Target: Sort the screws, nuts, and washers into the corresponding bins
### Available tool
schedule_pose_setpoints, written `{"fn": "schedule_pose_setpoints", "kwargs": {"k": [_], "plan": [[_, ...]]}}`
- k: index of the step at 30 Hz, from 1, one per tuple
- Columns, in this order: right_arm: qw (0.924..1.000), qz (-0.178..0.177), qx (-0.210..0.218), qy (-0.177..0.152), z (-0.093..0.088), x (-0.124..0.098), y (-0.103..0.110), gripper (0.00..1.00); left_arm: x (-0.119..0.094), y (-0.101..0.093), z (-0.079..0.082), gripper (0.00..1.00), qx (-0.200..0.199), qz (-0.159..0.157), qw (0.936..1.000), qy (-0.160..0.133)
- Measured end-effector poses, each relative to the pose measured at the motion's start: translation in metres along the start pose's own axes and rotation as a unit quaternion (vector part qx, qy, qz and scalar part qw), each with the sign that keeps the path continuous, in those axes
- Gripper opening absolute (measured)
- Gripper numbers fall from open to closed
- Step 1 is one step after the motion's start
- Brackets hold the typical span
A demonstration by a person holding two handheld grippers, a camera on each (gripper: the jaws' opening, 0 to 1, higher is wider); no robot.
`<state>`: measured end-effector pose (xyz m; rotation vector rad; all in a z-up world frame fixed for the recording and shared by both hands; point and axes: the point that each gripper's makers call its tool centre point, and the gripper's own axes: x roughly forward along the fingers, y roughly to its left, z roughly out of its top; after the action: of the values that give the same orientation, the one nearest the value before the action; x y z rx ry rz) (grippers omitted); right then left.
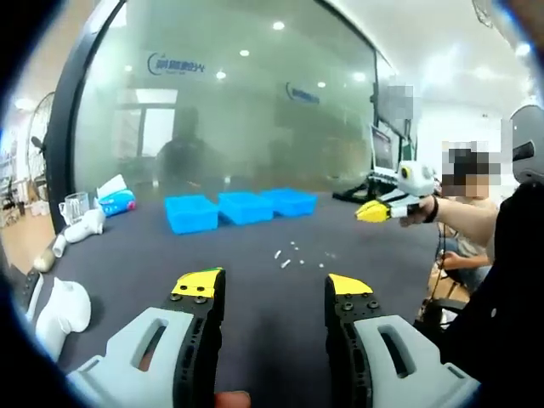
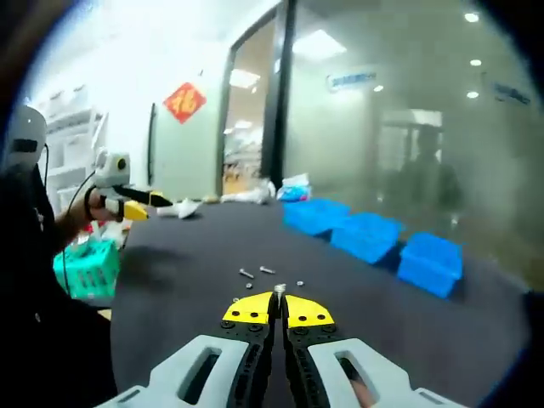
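Right gripper (image 2: pixel 279 308): jaws closed on a small fastener (image 2: pixel 279 290), too small to be identified. Left gripper (image 1: pixel 276 287): jaws spread wide, nothing held. Loose screws (image 1: pixel 286 256) are scattered ahead of it on the dark table (image 1: pixel 255 297), kinds indistinct. Three blue bins (image 1: pixel 242 206) are set beyond, contents hidden, before a frosted glass wall (image 1: pixel 229 102).

Three blue bins (image 1: pixel 243 207) sit in a row on the dark table. Small silvery screws (image 1: pixel 287 255) lie scattered near them, apart.
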<state>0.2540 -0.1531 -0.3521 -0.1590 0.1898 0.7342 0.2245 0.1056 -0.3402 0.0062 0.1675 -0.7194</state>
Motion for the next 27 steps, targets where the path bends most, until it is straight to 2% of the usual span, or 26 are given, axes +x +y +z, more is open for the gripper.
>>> {"fn": "schedule_pose_setpoints", "kwargs": {"k": [7, 16, 21, 27], "plan": [[0.9991, -0.031, 0.009, -0.029, 0.006, -0.013, -0.005, 0.01, 0.001, -0.002, 0.004, 0.46, 0.003, -0.002, 1.0, -0.003], [0.9984, -0.037, 0.011, -0.042, 0.013, -0.014, -0.009, 0.01, 0.0, -0.002, 0.004, 0.46, 0.003, -0.002, 1.0, -0.005], [0.9975, -0.053, 0.016, -0.044, 0.017, -0.012, -0.027, 0.01, -0.001, -0.001, 0.004, 0.46, 0.002, -0.001, 1.0, -0.006], [0.9952, -0.082, 0.02, -0.049, 0.026, -0.006, -0.057, 0.01, -0.002, 0.0, 0.004, 0.46, 0.002, -0.001, 1.0, -0.008]]}}
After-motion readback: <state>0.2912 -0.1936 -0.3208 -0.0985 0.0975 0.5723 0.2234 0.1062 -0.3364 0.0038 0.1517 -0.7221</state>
